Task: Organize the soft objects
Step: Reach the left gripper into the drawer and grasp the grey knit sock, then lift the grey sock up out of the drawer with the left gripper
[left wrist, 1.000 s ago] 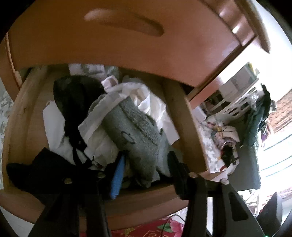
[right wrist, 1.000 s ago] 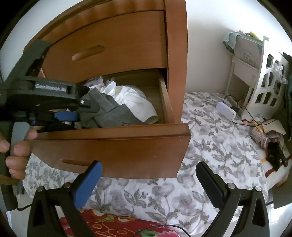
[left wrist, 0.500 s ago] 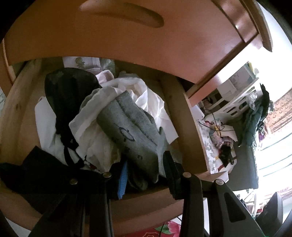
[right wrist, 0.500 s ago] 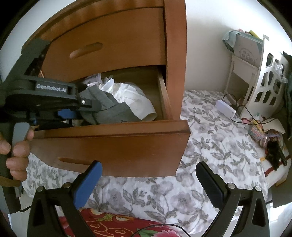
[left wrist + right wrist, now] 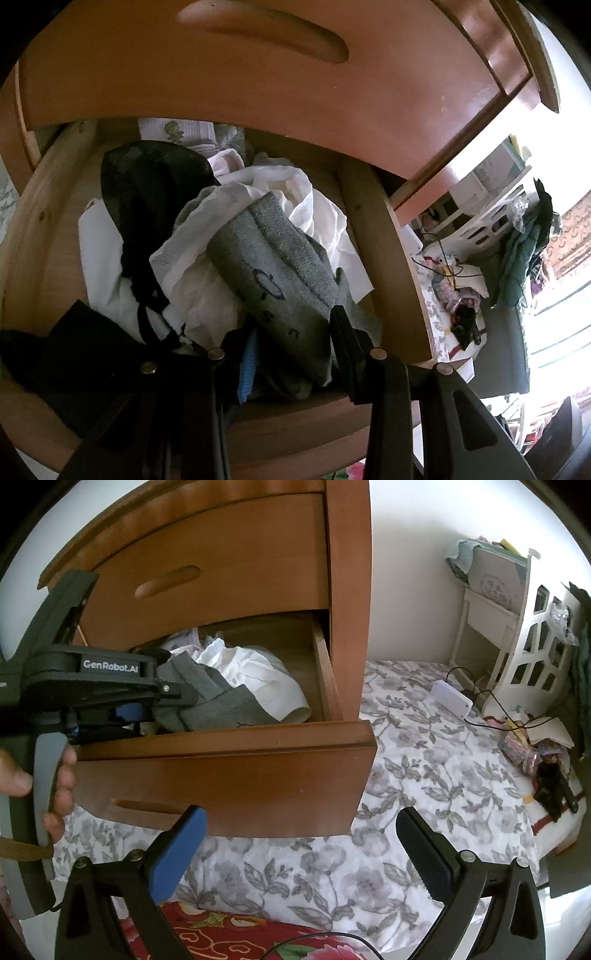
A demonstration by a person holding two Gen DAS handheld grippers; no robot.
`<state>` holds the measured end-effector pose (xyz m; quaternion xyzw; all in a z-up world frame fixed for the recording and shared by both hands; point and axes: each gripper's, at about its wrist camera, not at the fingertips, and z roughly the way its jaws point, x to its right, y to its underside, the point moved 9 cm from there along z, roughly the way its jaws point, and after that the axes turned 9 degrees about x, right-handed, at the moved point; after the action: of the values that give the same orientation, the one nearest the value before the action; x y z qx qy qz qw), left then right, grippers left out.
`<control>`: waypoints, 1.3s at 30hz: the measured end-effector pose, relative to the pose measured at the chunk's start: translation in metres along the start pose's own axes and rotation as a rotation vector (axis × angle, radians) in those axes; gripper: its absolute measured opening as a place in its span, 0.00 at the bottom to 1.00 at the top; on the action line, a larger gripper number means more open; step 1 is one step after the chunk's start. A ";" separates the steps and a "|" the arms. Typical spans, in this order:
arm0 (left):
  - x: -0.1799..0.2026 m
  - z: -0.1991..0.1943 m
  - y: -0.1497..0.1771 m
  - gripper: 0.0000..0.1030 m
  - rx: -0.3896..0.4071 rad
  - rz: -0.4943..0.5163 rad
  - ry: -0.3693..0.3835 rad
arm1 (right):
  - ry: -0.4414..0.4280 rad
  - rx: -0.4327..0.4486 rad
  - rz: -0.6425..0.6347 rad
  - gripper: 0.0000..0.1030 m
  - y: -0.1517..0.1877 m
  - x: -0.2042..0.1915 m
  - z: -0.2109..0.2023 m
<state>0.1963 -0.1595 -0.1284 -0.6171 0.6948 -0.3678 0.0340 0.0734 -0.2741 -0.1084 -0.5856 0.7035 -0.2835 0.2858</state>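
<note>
While the grey cloth [image 5: 280, 280] lies in the open drawer [image 5: 236, 746], running long away from the left gripper [image 5: 291, 354], its jaws have just been closing and now squeeze its near end; the right gripper [image 5: 299, 845] waits wide open, farther off, holding nothing

**Around the dresser: bedding, cables and clutter**

A grey floral bedsheet [image 5: 424, 786] spreads beneath and to the right of the wooden dresser [image 5: 347, 590]. On the sheet, near its far edge, lies a white power adapter [image 5: 451, 698] with black cables [image 5: 491, 716] trailing toward the right. A white slatted headboard [image 5: 535, 653] leans at the far right corner, beside a small white nightstand [image 5: 480, 627] with papers stacked on top. A heap of small items [image 5: 532, 753] sits along the sheet's right edge. A red floral fabric [image 5: 229, 934] covers the near edge.
</note>
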 end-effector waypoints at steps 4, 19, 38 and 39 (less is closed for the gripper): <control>0.001 0.001 0.000 0.35 0.002 0.010 -0.006 | 0.003 0.001 -0.004 1.00 0.000 -0.001 0.000; 0.001 -0.032 -0.006 0.08 0.109 -0.032 0.088 | 0.019 -0.001 -0.012 1.00 0.000 -0.001 -0.004; 0.004 -0.148 -0.049 0.05 0.401 -0.067 0.220 | 0.031 0.021 -0.019 1.00 -0.007 -0.002 -0.014; 0.004 -0.156 -0.052 0.05 0.418 -0.069 0.228 | 0.030 0.022 -0.020 1.00 -0.007 -0.002 -0.015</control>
<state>0.1603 -0.0880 0.0152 -0.5745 0.5813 -0.5719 0.0696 0.0672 -0.2718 -0.0933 -0.5851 0.6987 -0.3030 0.2788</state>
